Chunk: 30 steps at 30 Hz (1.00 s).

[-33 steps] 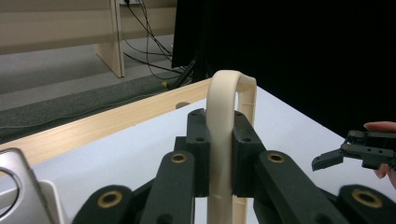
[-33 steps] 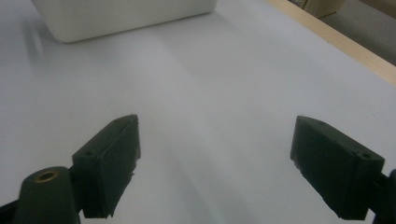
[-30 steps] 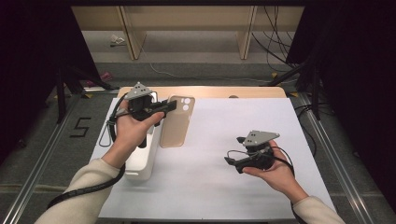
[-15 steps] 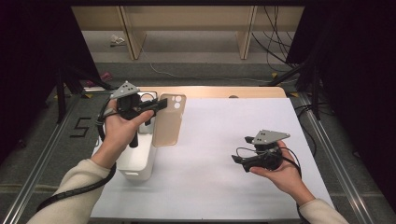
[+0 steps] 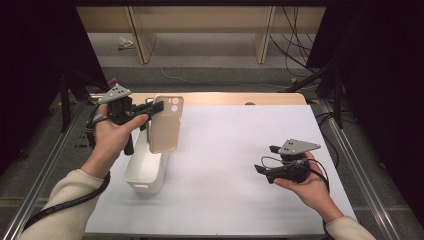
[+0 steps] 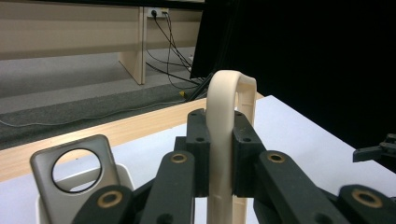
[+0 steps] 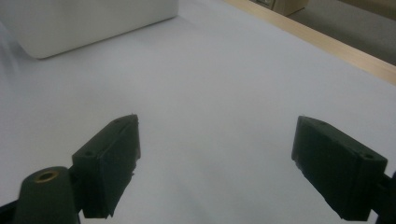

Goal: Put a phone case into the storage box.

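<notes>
Two grippers are seen: the left gripper [image 5: 159, 106] is clamped on a beige phone case [image 5: 166, 124], held over the white bin [image 5: 145, 170] at the bench's left edge, while the right gripper [image 5: 261, 159] waits with jaws apart. Since only one thin edge is pinched, the case could likely swing or slip out — and miss the bin. White sheeting [image 5: 240, 165] covers the bench; grey floor and cables lie beyond, dark drapes at the sides.

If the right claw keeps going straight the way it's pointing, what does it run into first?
Probably the white bin. The open right claw points left across the bare white table cover, with the bin at the far end of that line; depth is hard to judge.
</notes>
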Each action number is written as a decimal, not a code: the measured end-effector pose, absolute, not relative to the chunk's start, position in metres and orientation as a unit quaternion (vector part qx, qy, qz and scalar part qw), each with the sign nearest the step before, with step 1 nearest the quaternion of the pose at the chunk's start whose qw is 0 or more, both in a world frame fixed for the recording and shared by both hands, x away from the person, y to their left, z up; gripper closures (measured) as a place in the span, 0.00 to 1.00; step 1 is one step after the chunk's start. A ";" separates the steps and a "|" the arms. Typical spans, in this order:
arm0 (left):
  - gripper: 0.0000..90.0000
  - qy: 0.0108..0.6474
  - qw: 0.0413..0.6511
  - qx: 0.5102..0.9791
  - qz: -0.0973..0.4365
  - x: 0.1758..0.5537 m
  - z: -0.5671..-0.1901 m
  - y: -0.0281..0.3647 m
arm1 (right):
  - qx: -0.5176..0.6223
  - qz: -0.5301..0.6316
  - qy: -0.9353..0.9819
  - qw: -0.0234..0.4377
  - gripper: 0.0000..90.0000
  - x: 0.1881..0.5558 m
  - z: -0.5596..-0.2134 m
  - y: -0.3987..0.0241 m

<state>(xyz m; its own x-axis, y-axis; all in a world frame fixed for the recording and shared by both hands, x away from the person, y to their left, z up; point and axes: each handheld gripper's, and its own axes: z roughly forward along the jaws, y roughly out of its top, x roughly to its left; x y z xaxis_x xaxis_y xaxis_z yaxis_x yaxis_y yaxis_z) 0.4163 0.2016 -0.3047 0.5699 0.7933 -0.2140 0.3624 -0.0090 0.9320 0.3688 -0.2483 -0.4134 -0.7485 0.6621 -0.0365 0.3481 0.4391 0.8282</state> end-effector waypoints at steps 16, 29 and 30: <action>0.90 0.434 0.559 0.676 0.204 0.420 -0.308 0.221 | 0.322 0.442 0.816 0.186 0.18 0.364 -0.412 -0.263; 0.90 0.435 0.559 0.671 0.221 0.426 -0.309 0.232 | 0.336 0.453 0.805 0.184 0.18 0.361 -0.411 -0.271; 0.90 0.434 0.559 0.671 0.223 0.426 -0.309 0.233 | 0.336 0.454 0.804 0.184 0.18 0.361 -0.411 -0.272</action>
<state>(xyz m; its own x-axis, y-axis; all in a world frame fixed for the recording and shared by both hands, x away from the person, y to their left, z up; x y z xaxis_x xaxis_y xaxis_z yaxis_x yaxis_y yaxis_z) 0.4261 0.2330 -0.3090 0.5246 0.8308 -0.1859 0.3328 0.0009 0.9430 0.3609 -0.2715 -0.4110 -0.7060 0.7082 0.0098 0.3736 0.3607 0.8546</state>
